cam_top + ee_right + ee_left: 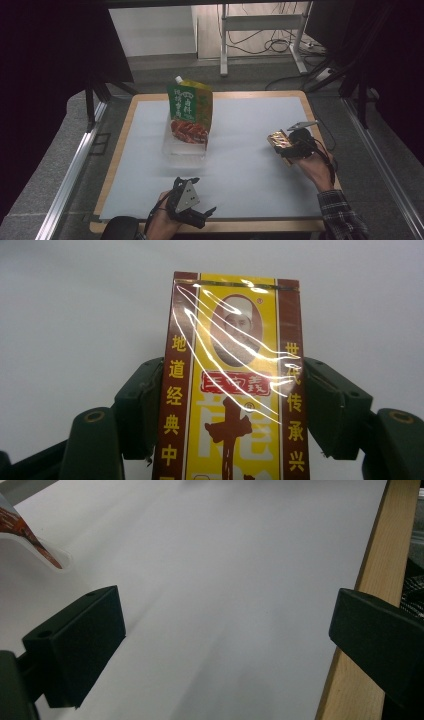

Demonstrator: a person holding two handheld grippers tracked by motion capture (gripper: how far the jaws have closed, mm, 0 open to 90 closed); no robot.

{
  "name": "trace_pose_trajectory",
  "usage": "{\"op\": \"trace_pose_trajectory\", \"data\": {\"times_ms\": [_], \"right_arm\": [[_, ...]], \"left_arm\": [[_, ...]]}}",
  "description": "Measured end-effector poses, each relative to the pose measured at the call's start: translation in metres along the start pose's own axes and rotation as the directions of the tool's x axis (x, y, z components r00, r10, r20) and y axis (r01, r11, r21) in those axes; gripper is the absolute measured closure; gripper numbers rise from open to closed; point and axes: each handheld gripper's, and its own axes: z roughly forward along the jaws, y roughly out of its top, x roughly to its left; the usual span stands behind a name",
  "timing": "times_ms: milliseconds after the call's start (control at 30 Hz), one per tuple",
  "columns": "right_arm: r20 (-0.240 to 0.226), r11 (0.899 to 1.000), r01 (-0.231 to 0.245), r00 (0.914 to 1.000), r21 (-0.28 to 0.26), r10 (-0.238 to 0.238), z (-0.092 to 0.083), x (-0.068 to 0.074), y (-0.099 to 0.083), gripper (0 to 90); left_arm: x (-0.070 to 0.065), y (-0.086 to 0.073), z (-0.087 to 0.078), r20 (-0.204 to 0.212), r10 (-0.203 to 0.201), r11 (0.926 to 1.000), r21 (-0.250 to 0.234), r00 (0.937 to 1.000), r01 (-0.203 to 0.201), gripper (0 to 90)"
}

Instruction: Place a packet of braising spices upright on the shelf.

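While the left claw point(207, 212) is kept spread and idle, a yellow-and-brown packet point(232, 390) is pinched above the bench point(250, 145) by the right claw point(283, 145), so transport toward the clear tray point(185, 146) is judged due.

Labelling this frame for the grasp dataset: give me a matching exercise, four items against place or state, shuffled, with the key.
Items:
1. green pouch
2. yellow-and-brown box
3. left gripper
4. clear tray

States:
A. jaws apart, nothing between them, near the table's front edge
B. clamped between the right gripper's jaws
C. stands upright in the tray, white cap on top
D. rests on the white mat, mid-table

Pairs: 1-C, 2-B, 3-A, 4-D
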Motion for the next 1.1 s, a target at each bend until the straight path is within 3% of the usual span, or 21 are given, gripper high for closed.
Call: {"op": "trace_pose_trajectory", "data": {"times_ms": [200,533,667,833,967,1100], "right_arm": [[-0.057,0.999,0.032,0.9979,0.001,-0.032,0.002,0.018,-0.001,31.2],[-0.136,0.995,0.1,0.9859,0.012,-0.097,0.008,0.043,-0.007,31.4],[-0.137,0.992,0.117,0.9844,0.041,-0.111,0.014,0.043,-0.009,31.3],[-0.145,0.993,0.093,0.986,0.069,-0.082,0.017,0.039,-0.011,25.0],[-0.154,0.993,0.079,0.986,0.093,-0.064,0.013,0.036,-0.006,20.0],[-0.154,0.986,0.088,0.9859,0.145,-0.065,0.013,0.038,0.003,18.1]], "left_arm": [[0.0,0.0,0.0,0.001,0.003,1.0,0.003,1.0,-0.003,1.3],[-0.001,0.0,0.0,0.002,0.004,1.0,0.002,1.0,-0.004,1.3],[-0.001,0.0,0.0,0.001,0.004,1.0,0.003,1.0,-0.004,1.4],[0.0,0.0,0.001,0.001,0.003,1.0,0.004,1.0,-0.003,1.4],[-0.001,0.0,0.001,0.003,0.006,1.0,0.006,1.0,-0.006,1.5],[-0.001,0.0,0.003,0.003,0.009,0.9999,0.011,1.0,-0.009,1.4]]}}
